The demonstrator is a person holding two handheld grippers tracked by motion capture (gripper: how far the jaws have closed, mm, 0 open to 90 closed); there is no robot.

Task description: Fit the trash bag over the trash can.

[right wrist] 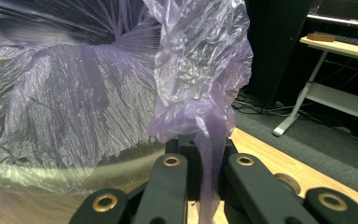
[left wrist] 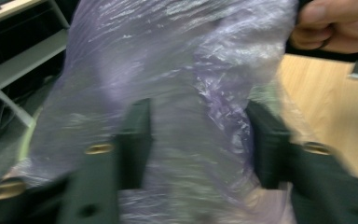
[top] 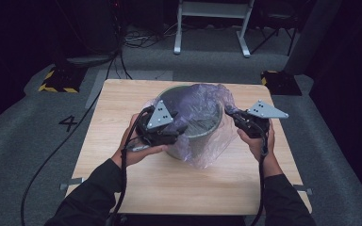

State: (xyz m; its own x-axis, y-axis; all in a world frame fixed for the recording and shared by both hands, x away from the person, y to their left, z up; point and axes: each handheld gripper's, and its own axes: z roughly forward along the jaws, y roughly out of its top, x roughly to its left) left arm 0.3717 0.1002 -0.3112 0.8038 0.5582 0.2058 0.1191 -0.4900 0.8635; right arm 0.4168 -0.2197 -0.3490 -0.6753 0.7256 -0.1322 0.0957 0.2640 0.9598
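A grey-green bin stands mid-table, lined with a thin purple plastic bag whose film spills over the rim. My left gripper is at the bin's near-left rim. In the left gripper view its jaws stand apart, with loose bag film draped between and over them, and no pad visibly presses on it. My right gripper is at the bin's right rim. Its jaws are shut on a gathered strip of the bag, which rises from between them. The bin's rim curves off to the left.
The wooden table sits on grey carpet. A white desk frame stands beyond the far edge. Black cables trail from both grippers toward the near edge. Another desk stands at the right in the right gripper view.
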